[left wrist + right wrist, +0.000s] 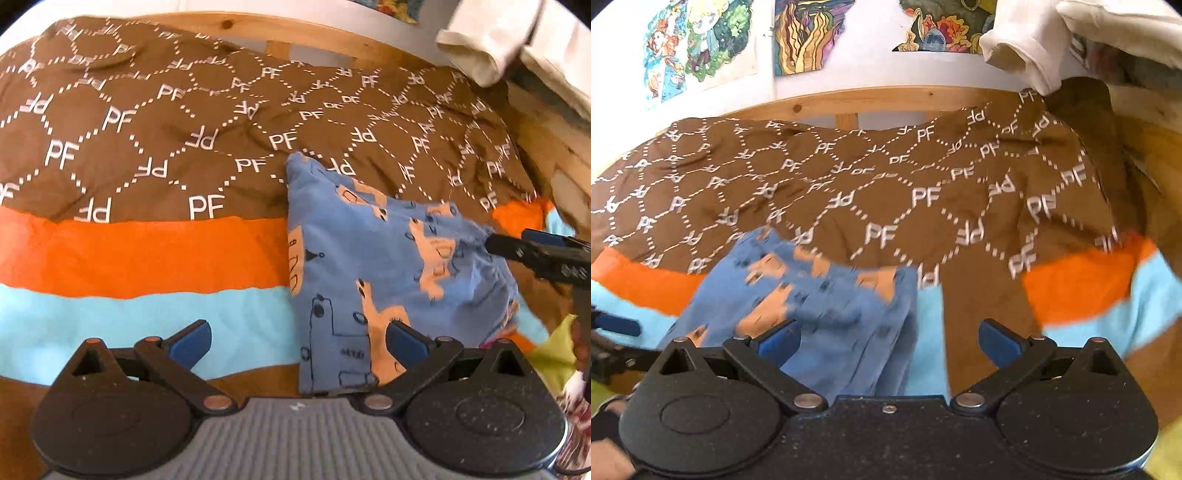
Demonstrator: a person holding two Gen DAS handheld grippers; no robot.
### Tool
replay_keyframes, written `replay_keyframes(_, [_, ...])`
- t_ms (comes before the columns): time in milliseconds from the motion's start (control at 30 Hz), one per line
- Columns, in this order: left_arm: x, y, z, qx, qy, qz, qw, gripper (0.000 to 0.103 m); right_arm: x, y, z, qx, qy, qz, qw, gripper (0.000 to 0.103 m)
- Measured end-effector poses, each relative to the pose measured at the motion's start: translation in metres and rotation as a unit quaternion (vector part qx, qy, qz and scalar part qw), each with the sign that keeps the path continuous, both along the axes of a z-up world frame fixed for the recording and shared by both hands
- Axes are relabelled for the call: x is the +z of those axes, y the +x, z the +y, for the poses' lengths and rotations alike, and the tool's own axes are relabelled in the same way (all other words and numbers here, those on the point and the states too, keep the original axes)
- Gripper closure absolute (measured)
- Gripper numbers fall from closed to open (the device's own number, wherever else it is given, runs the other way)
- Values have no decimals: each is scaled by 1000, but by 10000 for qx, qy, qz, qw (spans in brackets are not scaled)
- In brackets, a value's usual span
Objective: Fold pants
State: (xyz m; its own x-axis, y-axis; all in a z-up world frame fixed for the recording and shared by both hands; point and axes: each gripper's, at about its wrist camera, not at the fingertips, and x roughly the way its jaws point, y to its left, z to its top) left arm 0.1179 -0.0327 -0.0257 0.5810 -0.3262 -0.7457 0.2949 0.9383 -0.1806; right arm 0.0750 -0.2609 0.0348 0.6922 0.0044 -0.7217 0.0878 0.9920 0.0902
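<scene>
Blue pants (369, 258) printed with tan animals and dark outline drawings are lying bunched on a bed, on a blanket (147, 147) that is brown with white "PF" lettering and banded in orange and pale blue; the left hand-held gripper (297, 343) is hovering with its blue-padded jaws spread wide and holding nothing, and the cloth is sitting ahead of it and to its right, a near edge running in front of the right pad; the right hand-held gripper (886, 343) is likewise gaping wide and empty in its own view, with the pants (820, 302) lying ahead and to its left, partly in front of its left pad; in the left view the right hand-held gripper (491, 243) is reaching in from the right edge, its tip at the upper right part of the cloth, though contact cannot be told; the heap seems to be running longways from the near left corner away toward the far right, blurred by motion; both grippers are close to the fabric, so either looks able to pinch an edge next; beyond the bed a wooden bedframe rail (879, 99) is curving along a white wall hung with colourful drawings (701, 48); a white garment (1034, 51) is hanging at the upper right.
</scene>
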Motion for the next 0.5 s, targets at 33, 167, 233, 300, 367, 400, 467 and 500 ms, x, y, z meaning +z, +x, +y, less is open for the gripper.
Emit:
replay_keyframes(33, [-3,2,1,35,-46,79,10000,0,-2,8,-3,-35,6,-19,10000,1])
replay_keyframes(167, [-16,2,6,2,-105,124,9999,0,-36,39,-22,-213,117,340,9991,1])
replay_keyframes(233, [-15,2,5,-78,-17,122,9999,0,-42,41,-29,-238,159,330,9990,1])
replay_keyframes(300, [-11,3,7,-86,-77,104,9999,0,-33,36,-31,-249,96,93,9996,1])
replay_keyframes(367, [-9,5,10,2,-321,12,9995,0,-24,29,-32,-93,43,-191,9998,1])
replay_keyframes(400, [-8,7,13,55,-497,-45,9987,0,-21,26,-34,45,149,-280,9995,1])
replay_keyframes(467, [-8,14,18,203,-909,-124,9956,0,-20,27,-40,351,490,-238,9979,1])
replay_keyframes(500, [-9,19,20,254,-1086,-110,9937,0,-21,28,-40,525,706,-147,9960,1])
